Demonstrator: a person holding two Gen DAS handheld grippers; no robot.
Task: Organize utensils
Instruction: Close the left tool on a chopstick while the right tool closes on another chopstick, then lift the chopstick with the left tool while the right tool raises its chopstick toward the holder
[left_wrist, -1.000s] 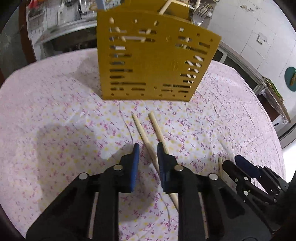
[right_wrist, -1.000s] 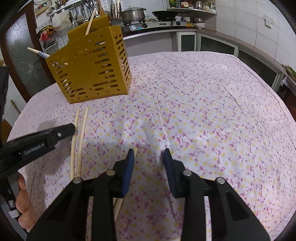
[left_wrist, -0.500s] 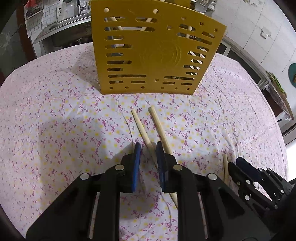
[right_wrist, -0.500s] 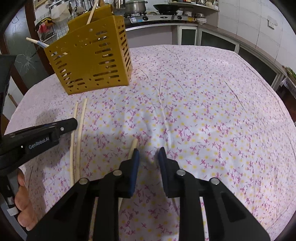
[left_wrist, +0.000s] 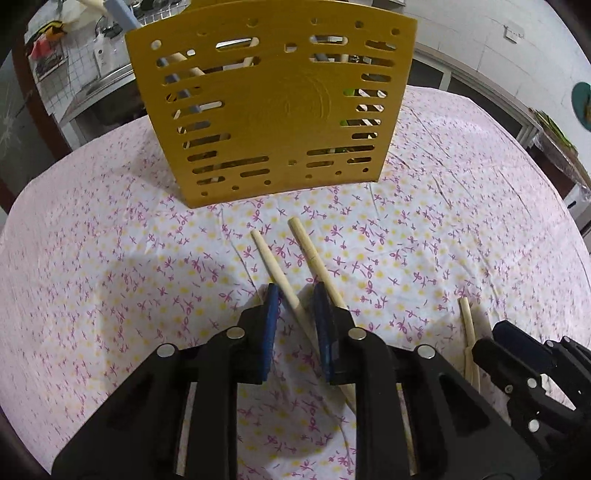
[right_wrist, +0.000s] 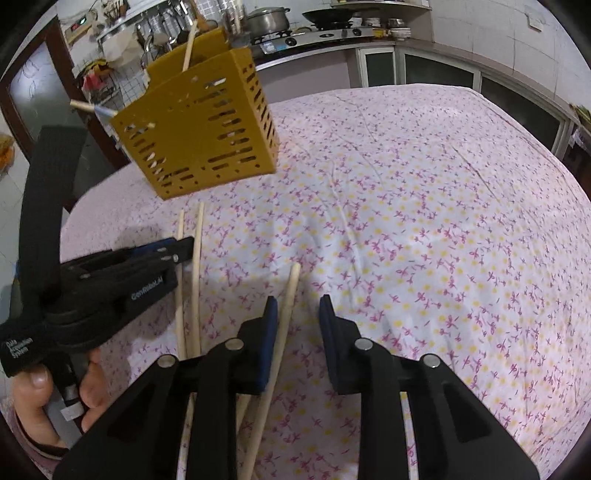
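Left wrist holder: perforated yellow plastic utensil holder (left_wrist: 273, 110) upright on the floral-cloth desk (left_wrist: 110, 266).
Left wrist gripper: left gripper (left_wrist: 297, 299) narrowly parted, straddling one round wooden chopstick (left_wrist: 275, 267); grip unclear.
Right wrist gripper: right gripper (right_wrist: 297, 310) slightly parted, a third chopstick (right_wrist: 288, 302) beside its left pad.

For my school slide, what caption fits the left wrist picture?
Left gripper straddling one of two chopsticks before a yellow utensil basket.

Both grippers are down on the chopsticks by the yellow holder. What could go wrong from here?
1. The left gripper straddles one chopstick while its neighbour lies just outside; a close may knock or pinch both.
2. The right gripper has its chopstick off-centre against one pad, so it may pivot.
3. The grippers sit close together and may collide.
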